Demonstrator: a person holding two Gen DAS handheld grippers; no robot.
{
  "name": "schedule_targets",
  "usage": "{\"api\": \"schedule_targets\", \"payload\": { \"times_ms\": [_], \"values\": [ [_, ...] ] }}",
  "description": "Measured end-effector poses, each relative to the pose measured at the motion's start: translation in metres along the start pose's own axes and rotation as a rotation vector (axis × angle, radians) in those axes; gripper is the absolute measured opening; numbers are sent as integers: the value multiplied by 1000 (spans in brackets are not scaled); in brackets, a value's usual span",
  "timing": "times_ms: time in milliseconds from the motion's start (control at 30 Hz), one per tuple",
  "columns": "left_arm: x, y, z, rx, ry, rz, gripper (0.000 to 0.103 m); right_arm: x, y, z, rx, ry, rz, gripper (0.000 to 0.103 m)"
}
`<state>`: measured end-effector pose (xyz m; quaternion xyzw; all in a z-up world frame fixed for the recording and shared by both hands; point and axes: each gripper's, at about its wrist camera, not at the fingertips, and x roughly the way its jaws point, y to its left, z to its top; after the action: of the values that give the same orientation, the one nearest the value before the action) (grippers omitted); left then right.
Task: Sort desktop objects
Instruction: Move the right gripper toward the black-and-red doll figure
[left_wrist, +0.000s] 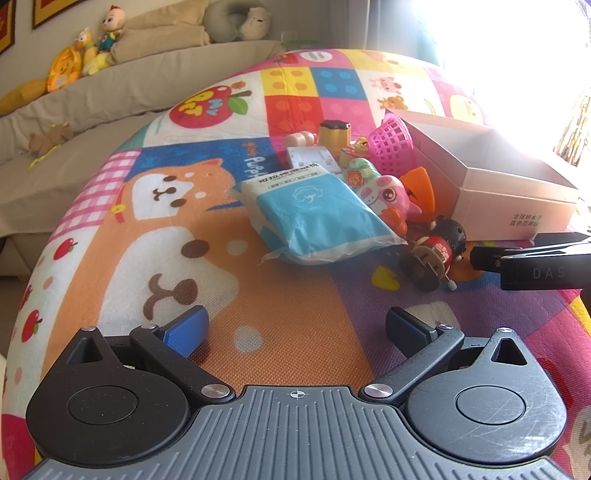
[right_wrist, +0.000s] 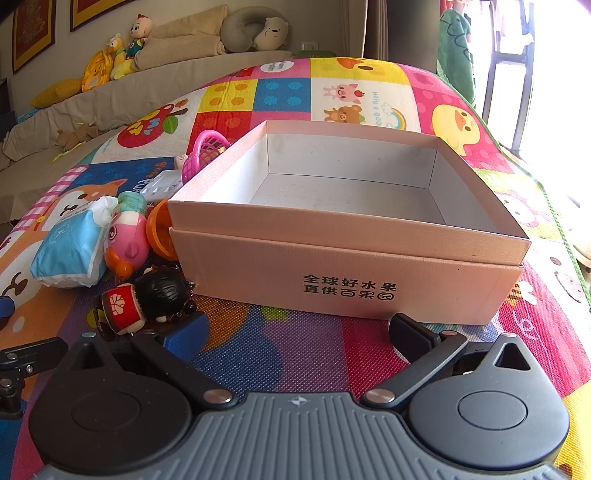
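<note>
I have both grippers spread as wide as they go and holding nothing: the left gripper (left_wrist: 295, 325) hangs over bare play mat (left_wrist: 280, 332), the right gripper (right_wrist: 297, 330) just short of the pink box (right_wrist: 347, 280).

The toys sit piled ahead and to the right of my left gripper, touching one another. My worry is that closing on the tissue pack (left_wrist: 317, 214) drags the pink pig toy (left_wrist: 384, 195) leaning against it, or that the soft pack sags and slips out. The wind-up doll (right_wrist: 155, 299) lies just beside my right gripper's left finger (right_wrist: 184, 338); a careless sweep could knock it away.

Only the right view shows me the box interior, which is empty. Only the left view shows the far toys behind the pack, such as the brown-topped block (left_wrist: 334, 134).
</note>
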<state>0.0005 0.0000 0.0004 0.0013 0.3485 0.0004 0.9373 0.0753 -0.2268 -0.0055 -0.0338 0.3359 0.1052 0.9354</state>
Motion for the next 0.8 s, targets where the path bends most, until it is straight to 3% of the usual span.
{"api": "schedule_targets", "payload": {
  "times_ms": [800],
  "values": [
    [-2,4,-1,0,0,-2,103,0,0,1,0,1,-2,103]
  ]
}}
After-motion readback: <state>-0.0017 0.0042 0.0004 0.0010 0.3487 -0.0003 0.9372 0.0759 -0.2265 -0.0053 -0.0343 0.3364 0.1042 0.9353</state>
